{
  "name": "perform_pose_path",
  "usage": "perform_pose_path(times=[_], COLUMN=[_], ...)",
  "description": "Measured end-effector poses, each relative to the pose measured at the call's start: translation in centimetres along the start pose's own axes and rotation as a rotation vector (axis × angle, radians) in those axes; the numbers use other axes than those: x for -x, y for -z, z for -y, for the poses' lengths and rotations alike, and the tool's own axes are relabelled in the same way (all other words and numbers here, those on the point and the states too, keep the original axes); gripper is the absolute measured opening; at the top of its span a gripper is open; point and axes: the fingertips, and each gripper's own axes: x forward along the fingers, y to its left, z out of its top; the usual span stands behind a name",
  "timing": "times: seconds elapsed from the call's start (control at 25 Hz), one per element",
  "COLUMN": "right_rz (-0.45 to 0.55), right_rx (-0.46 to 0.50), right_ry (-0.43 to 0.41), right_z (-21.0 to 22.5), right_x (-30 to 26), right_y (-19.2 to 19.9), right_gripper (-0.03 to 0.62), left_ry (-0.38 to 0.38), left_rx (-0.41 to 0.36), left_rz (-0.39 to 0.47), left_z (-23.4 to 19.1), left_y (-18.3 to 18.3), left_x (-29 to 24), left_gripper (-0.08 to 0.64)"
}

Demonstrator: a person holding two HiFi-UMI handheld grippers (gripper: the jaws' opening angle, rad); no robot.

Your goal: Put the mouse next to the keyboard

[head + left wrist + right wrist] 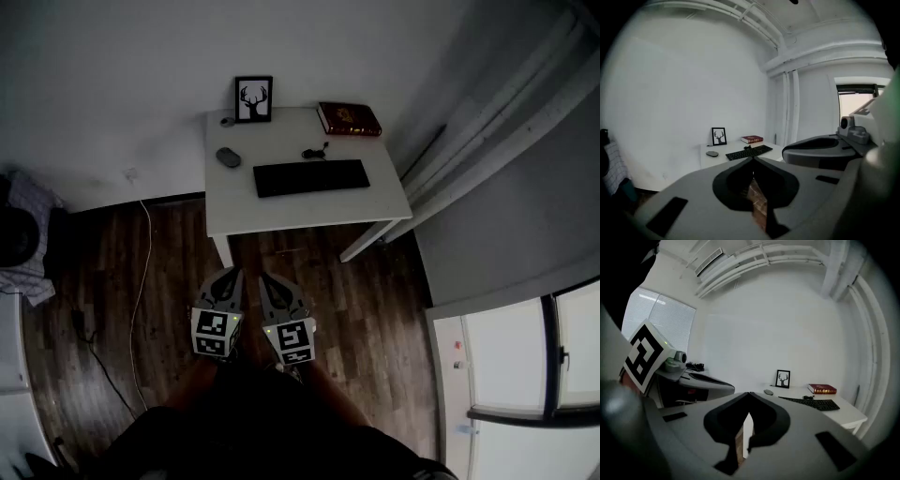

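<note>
On the table [281, 214]: keyboard [311, 177] mid, mouse [228, 157] off to its left, well apart; frame [253, 98] behind, book [349, 119] back right.

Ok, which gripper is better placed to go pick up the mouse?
Left, probably. The mouse lies left of the keyboard on the table, on the side of the left gripper. The right gripper hangs beside it, both shut and well short of the table.
</note>
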Motion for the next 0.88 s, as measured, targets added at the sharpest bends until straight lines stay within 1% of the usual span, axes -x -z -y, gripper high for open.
perform_pose_path(times=[0.32,0.52,0.68,0.88], right_rz=[-0.031,-0.040,-0.047,-0.075], right_rx=[-0.031,-0.040,-0.044,-0.066], right_ry=[0.006,0.001,-0.005,0.004], right_z=[-1.2,-1.5,-1.5,-1.2], right_x=[-0.9,-2.0,-3.7,-7.4], right_y=[1.5,1.5,1.3,1.4], right_gripper=[0.021,0.021,0.021,0.021], left_ry=[0.020,0.021,0.017,0.003], left_rx=[0.003,0.004,0.012,0.019], left_rz=[-0.045,-0.059,-0.070,-0.088], left_z=[-0.8,-1.9,-3.6,-7.0], left_y=[1.9,1.9,1.6,1.5], left_x=[0.6,0.4,-0.4,-2.0], left_gripper=[0.003,0.003,0.003,0.003])
